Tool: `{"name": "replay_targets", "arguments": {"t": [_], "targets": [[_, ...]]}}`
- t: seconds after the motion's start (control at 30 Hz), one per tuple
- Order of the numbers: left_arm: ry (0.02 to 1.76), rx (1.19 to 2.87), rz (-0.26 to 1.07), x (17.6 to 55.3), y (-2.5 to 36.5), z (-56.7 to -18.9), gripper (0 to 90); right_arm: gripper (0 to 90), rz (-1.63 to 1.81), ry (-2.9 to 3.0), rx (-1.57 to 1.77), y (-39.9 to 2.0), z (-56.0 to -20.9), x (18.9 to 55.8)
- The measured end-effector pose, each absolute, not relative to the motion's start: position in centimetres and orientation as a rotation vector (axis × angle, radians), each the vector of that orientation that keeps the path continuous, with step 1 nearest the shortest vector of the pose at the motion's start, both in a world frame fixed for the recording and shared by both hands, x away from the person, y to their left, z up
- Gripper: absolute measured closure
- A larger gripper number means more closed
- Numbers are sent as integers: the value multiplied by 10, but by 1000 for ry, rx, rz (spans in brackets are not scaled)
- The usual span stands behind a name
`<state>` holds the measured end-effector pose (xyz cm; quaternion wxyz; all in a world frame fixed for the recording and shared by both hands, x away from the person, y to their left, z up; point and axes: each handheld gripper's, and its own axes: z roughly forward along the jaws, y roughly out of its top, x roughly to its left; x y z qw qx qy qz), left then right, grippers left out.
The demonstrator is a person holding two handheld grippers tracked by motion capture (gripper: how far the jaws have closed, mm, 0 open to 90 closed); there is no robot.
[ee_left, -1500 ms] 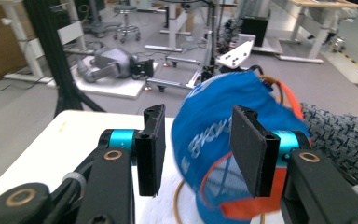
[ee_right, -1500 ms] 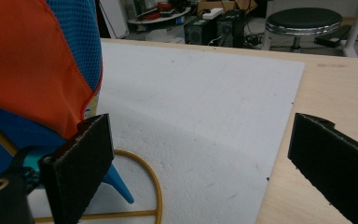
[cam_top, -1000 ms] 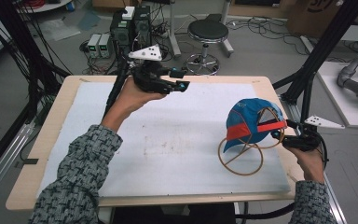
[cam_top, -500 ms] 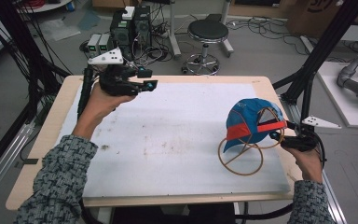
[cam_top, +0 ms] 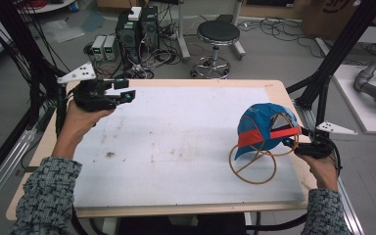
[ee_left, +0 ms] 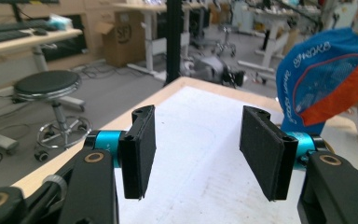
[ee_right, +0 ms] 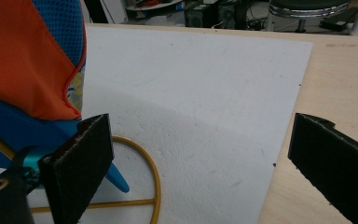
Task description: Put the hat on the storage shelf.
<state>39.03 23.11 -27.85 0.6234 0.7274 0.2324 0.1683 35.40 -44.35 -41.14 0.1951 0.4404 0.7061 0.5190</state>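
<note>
Nearest me, the two forearms come in from the bottom edge, sleeves patterned grey. My right gripper (cam_top: 293,145) sits low at the right edge of the table (cam_top: 186,83), just beside the cap (cam_top: 262,127). In the right gripper view its jaws are spread wide with nothing but white mat (cam_top: 176,147) between them; the cap's orange brim and the wire stand (cam_top: 252,166) lie off to one side of the near jaw. No pinch on anything.

The cap, blue with orange trim, is perched on the wire stand, whose ring base lies flat on the mat at the right side of the table. I judge the hanging itself done; what looks left is clearing both hands away, or whatever comes after.

Farther off, my left gripper (cam_top: 122,93) is at the far-left corner, well apart from the cap, held roughly level and pointing across the table toward it. Its jaws stand apart and have just been opening further, empty; the left gripper view looks between them at mat and cap beyond.
</note>
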Motion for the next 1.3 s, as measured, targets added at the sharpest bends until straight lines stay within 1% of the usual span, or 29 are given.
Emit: {"name": "replay_targets", "arguments": {"t": [0.2,0.43,0.5,0.57,0.63,0.7,0.73,0.87,1.1,1.3], "targets": [[579,1619,411,381,254,-289,442,64,1451,1982,1229,-443,-412,355],[617,1611,440,375,267,-298,380,64,1451,1983,1234,-442,-412,355],[629,1606,442,373,269,-301,333,64,1452,1984,1236,-442,-412,355],[637,1606,446,371,272,-305,308,64,1453,1984,1240,-443,-412,355],[649,1610,458,370,275,-308,237,64,1453,1985,1238,-443,-412,355],[665,1617,495,366,278,-311,222,64,1453,1984,1241,-443,-412,355],[668,1604,495,365,280,-314,200,64,1454,1981,1238,-442,-413,355],[718,1590,533,359,289,-326,195,64,1447,1990,1229,-440,-412,355],[733,1616,542,357,294,-338,205,64,1445,1997,1230,-438,-411,356],[742,1604,545,356,296,-343,206,64,1446,1994,1227,-439,-412,356]]}}
